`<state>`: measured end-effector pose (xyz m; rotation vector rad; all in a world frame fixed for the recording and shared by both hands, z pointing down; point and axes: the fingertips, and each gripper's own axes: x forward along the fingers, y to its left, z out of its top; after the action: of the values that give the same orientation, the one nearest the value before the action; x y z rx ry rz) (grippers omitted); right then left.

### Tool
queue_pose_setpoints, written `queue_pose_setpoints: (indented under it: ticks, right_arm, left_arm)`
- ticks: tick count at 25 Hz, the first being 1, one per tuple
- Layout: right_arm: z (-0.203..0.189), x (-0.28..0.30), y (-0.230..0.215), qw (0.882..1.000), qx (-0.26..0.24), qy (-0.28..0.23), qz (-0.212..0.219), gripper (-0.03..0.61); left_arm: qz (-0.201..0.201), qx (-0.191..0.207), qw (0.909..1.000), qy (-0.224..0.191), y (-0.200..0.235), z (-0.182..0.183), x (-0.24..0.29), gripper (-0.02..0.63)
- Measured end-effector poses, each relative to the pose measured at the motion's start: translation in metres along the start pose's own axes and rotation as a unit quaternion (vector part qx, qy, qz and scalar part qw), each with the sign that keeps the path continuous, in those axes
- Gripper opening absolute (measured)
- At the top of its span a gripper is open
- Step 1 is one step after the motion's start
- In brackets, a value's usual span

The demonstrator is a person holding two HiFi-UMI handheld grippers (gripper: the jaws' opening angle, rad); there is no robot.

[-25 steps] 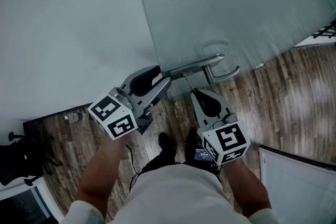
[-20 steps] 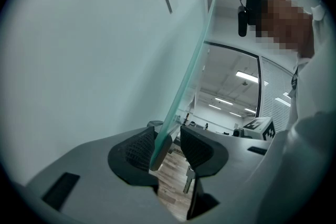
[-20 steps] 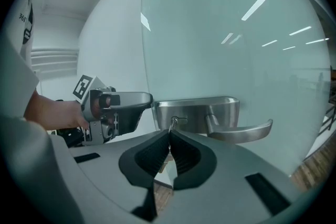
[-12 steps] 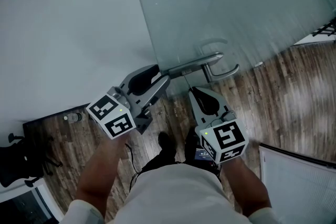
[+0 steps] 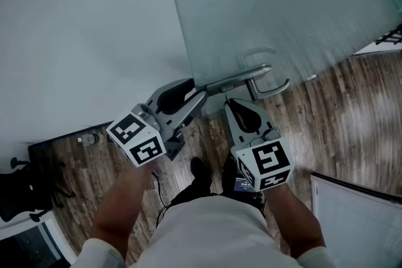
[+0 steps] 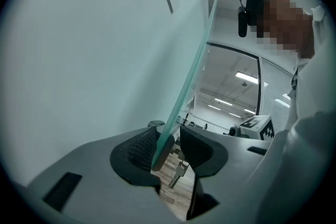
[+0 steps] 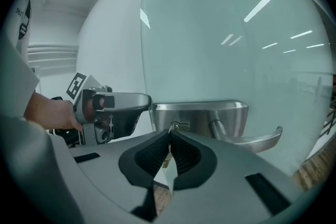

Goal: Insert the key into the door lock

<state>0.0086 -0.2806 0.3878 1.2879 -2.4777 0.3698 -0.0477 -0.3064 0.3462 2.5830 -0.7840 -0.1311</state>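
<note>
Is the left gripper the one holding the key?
No, the left gripper has the door edge between its jaws, while the right gripper pinches the key.

Silver lock plate (image 7: 199, 115), green-tinted glass door (image 5: 282, 3)

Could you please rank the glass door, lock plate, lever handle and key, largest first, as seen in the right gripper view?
frosted glass door
brushed steel lock plate
curved steel lever handle
small metal key, partly hidden

The left gripper (image 5: 193, 93) and right gripper (image 5: 230, 102) are grey with black ribbed pads (image 7: 151, 157), each with a white, black-marked cube (image 5: 136, 139) toward six o'clock; the shirt (image 5: 207, 232) is white and short-sleeved.
</note>
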Motion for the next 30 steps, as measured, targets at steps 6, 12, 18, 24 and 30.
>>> queue_pose_setpoints:
  ticks: [6, 12, 18, 24, 30]
  right_arm:
    - [0.0009, 0.003, -0.0014, 1.0, 0.003, 0.002, 0.007, 0.02]
    - [0.0001, 0.0031, -0.0016, 1.0, 0.008, -0.005, 0.013, 0.02]
    - [-0.0003, 0.0042, 0.0002, 0.999, 0.01, -0.007, 0.034, 0.02]
    - [-0.0001, 0.0057, -0.0004, 0.999, 0.015, -0.006, 0.044, 0.02]
    - [-0.001, 0.001, -0.0012, 0.999, 0.012, -0.01, 0.048, 0.021]
  left_arm:
    - [-0.003, -0.011, 0.9999, -0.003, 0.0006, -0.0008, -0.0005, 0.149]
    - [-0.002, -0.006, 1.0, 0.0, 0.0004, -0.0008, -0.0005, 0.149]
    - [0.006, -0.001, 1.0, -0.004, 0.0004, -0.0004, -0.0014, 0.15]
    - [0.014, 0.004, 0.9999, -0.002, -0.0009, 0.0002, -0.0011, 0.15]
    - [0.023, 0.003, 0.9997, -0.008, -0.0033, 0.0013, -0.0051, 0.15]
